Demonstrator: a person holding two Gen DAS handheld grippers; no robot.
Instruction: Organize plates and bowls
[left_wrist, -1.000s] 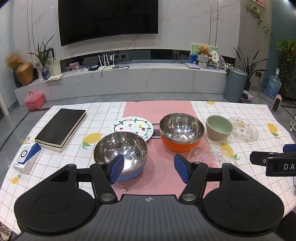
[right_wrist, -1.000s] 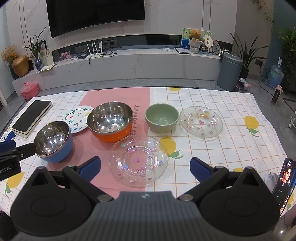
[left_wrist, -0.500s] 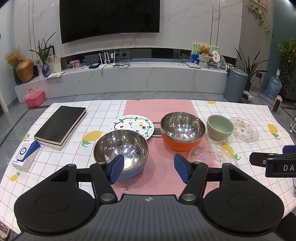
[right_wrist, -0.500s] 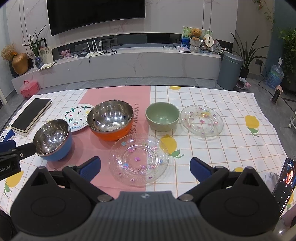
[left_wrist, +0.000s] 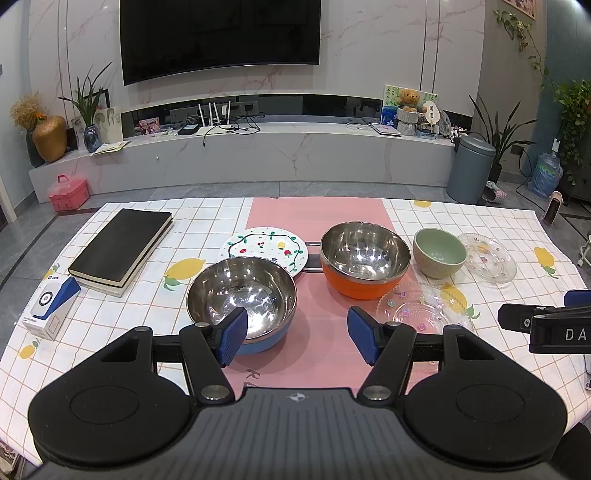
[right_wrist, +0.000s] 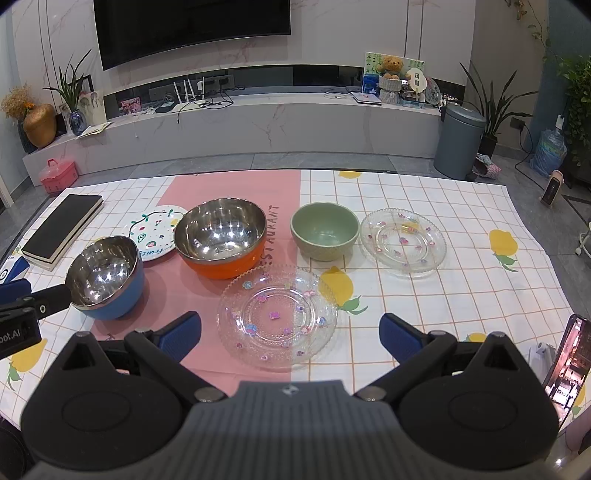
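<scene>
Far left on the checked lemon-print tablecloth (left_wrist: 122, 317): small white-and-blue box (left_wrist: 51, 308), then thick black-covered notebook (left_wrist: 122, 247) just beyond it. Next, steel bowl w/ blue outer shell (left_wrist: 242, 299), sitting at the left edge of the pink runner strip (left_wrist: 317, 218). Left gripper (left_wrist: 297, 334) hovers low over the runner, jaws spread wide, nothing between them; its left pad overlaps the blue bowl's near rim in view, contact can't be told. Behind the blue bowl, round white plate w/ painted vine-and-fruit pattern (left_wrist: 264, 249), lying flat, partly hidden by the bowl's rim. Right of that, bigger steel bowl w/ orange outer shell (right_wrist: 221, 236) on the runner. In front of it, clear glass plate w/ small coloured flowers (right_wrist: 277, 315), straddling runner edge and check cloth, rim just beside the orange bowl. Right gripper (right_wrist: 290, 334) is above this plate's near side, jaws spread wider than the plate, holding nothing. Further right, pale green ceramic bowl (right_wrist: 325, 230), upright, then a second clear glass flowered plate (right_wrist: 402, 242) just beside it. Far right edge: lit smartphone (right_wrist: 569, 363) propped up.
</scene>
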